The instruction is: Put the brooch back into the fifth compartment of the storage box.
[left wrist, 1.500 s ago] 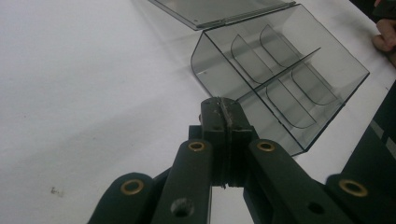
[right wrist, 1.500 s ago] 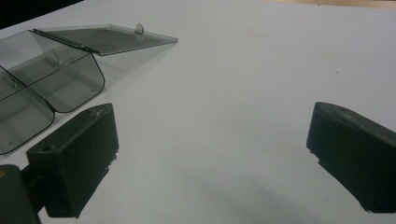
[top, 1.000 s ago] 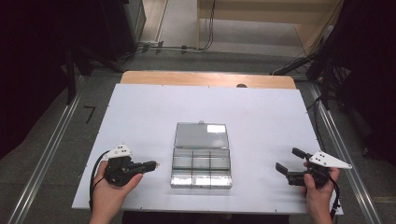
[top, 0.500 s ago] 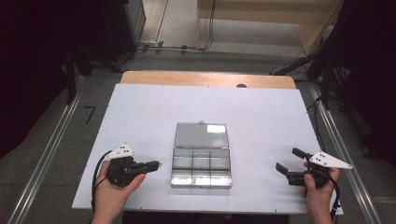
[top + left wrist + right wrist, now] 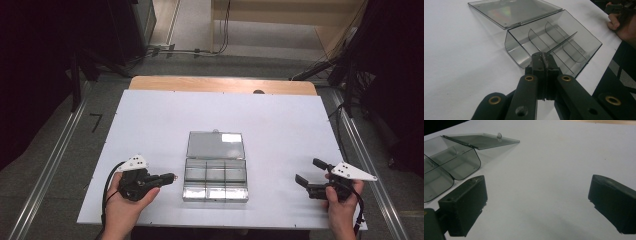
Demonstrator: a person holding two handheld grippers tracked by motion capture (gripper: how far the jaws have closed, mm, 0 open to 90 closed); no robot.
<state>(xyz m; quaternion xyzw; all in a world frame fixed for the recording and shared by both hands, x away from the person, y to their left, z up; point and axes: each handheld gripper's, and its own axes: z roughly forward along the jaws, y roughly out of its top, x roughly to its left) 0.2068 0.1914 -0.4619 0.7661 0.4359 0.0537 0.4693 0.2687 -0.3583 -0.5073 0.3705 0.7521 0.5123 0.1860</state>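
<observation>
Left gripper (image 5: 171, 176) sits low on the table, jaws pressed together with nothing between them, tips aimed straight at the clear compartment box (image 5: 216, 177). The box lies just ahead of those tips, near wall first, its long side running across the line of approach, its lid (image 5: 216, 145) flat open beyond. Farther off, the right gripper (image 5: 308, 172) waits spread wide, clearly the more distant hand.
</observation>
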